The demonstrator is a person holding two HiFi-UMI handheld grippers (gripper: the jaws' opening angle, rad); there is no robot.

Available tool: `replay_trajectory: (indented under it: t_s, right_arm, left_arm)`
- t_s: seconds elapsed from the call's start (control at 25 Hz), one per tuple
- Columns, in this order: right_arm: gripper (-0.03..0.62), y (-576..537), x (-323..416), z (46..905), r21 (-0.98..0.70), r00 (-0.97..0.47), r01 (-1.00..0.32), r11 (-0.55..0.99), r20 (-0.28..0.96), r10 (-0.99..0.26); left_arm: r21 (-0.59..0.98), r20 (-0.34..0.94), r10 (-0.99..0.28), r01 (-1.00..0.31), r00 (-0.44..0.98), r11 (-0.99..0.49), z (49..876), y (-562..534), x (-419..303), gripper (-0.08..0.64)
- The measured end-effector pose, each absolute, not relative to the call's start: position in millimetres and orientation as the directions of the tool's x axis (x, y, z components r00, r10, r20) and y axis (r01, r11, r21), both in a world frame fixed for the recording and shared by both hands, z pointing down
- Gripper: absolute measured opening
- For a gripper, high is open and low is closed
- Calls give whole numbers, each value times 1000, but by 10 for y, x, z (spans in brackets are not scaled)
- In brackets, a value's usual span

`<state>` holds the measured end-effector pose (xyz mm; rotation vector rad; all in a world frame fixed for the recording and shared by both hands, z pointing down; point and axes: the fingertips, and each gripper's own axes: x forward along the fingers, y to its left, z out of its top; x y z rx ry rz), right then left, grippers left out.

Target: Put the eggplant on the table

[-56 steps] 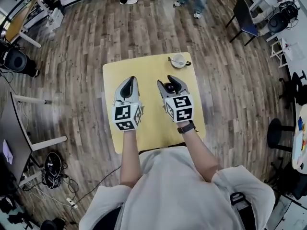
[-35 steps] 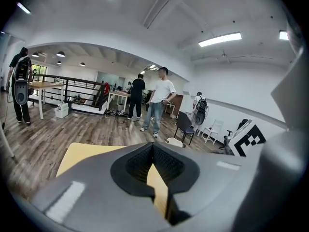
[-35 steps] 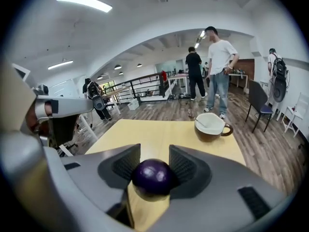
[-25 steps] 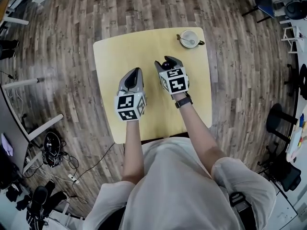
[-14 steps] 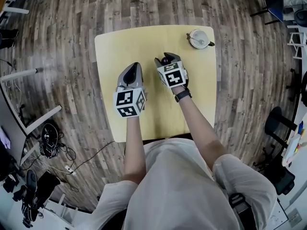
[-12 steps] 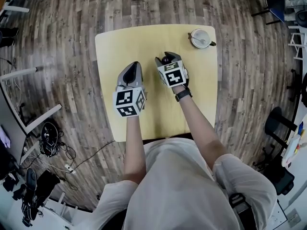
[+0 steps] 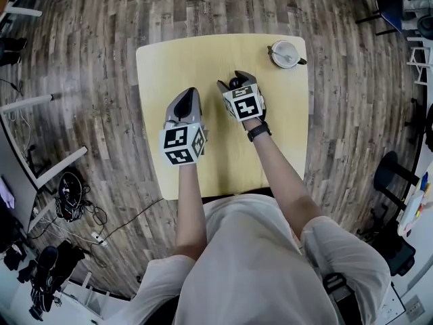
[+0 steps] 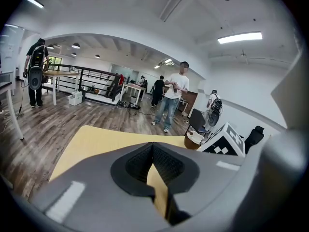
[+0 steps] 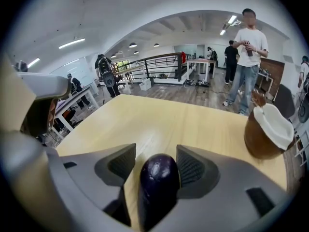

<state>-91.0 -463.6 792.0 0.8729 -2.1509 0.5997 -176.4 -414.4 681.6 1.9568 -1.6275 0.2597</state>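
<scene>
A dark purple eggplant (image 9: 159,178) lies lengthwise between the jaws of my right gripper (image 9: 155,151), low over the yellow table (image 9: 159,120). Those jaws are opening: bare table shows between the left pad and the eggplant, and the right pad sits close beside it. In the head view the eggplant (image 7: 234,83) peeks out between the fingers of the right gripper (image 7: 234,80) near the table's middle. My left gripper (image 7: 189,92) hovers to the left of it, fingertips together and empty. In the left gripper view its jaws (image 8: 153,145) meet at the tip.
A brown bowl with a white inside (image 7: 283,54) stands at the table's far right corner, also to the right in the right gripper view (image 9: 265,129). Wooden floor surrounds the table (image 7: 203,53). People stand and walk in the room beyond.
The right gripper has come down toward the tabletop with the eggplant, and its fingers now stand wider apart. The left gripper has barely shifted.
</scene>
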Motion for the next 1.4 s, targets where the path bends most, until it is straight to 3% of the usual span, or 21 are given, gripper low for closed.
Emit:
replay_trajectory:
  t_s: [0.6,1.2,1.4]
  right_arm:
    - [252,-4640,-667,7126,-138,-534,-791,596,630,-563]
    - [250,-4128,-29,5930,-90,-434,-890,447,469,-769]
    - [184,-3983,105,5616,-68,-402,-908,412,409,-819]
  left_arm:
    - [279,446,-856,-949,263,-147,6454,-4030,-1740,8]
    - [218,311,-896,-941,317,-258,5624,-3819,-1607,8]
    - [202,280,-896,-934,344,-295,5443,-3748,-1509,8]
